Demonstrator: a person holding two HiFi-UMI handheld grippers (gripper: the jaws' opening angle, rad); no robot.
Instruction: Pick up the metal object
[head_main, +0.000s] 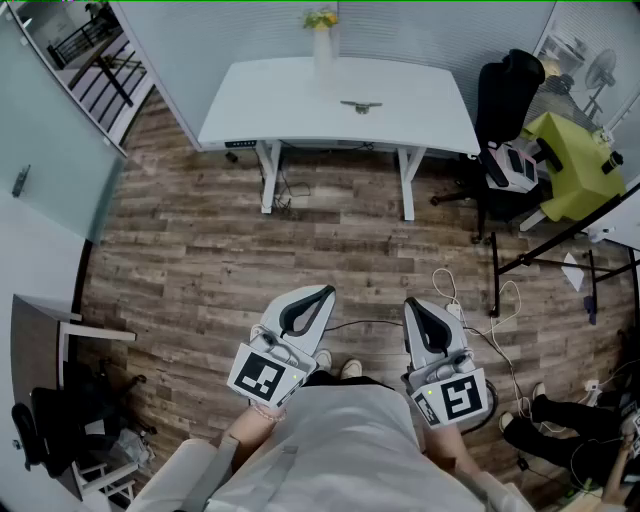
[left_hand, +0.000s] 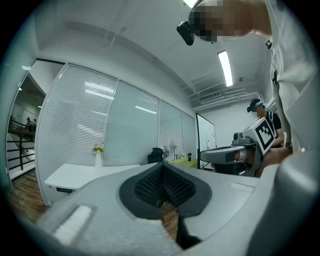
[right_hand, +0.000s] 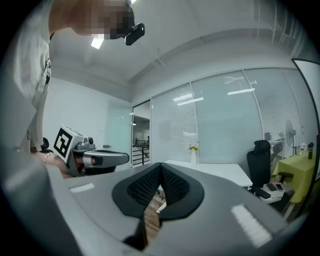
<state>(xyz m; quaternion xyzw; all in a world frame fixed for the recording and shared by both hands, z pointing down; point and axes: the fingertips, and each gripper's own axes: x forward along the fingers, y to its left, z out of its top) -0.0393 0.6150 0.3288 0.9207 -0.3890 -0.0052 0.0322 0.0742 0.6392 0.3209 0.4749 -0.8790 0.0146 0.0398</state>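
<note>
Head view: the metal object (head_main: 361, 104) lies on the white bench (head_main: 430, 125) near the vase (head_main: 322, 45), well apart from both tools, and only this view shows it. Your left tool (head_main: 322, 295) and right tool (head_main: 412, 305) hang side by side over the wood floor (head_main: 200, 260).

Left gripper view: its jaws are pressed together on nothing. The bench top shows nearly edge-on, so what lies on it is hard to make out.

Right gripper view: its jaws are pressed together too, empty. A black chair (right_hand: 260, 165) stands right of the bench
</note>
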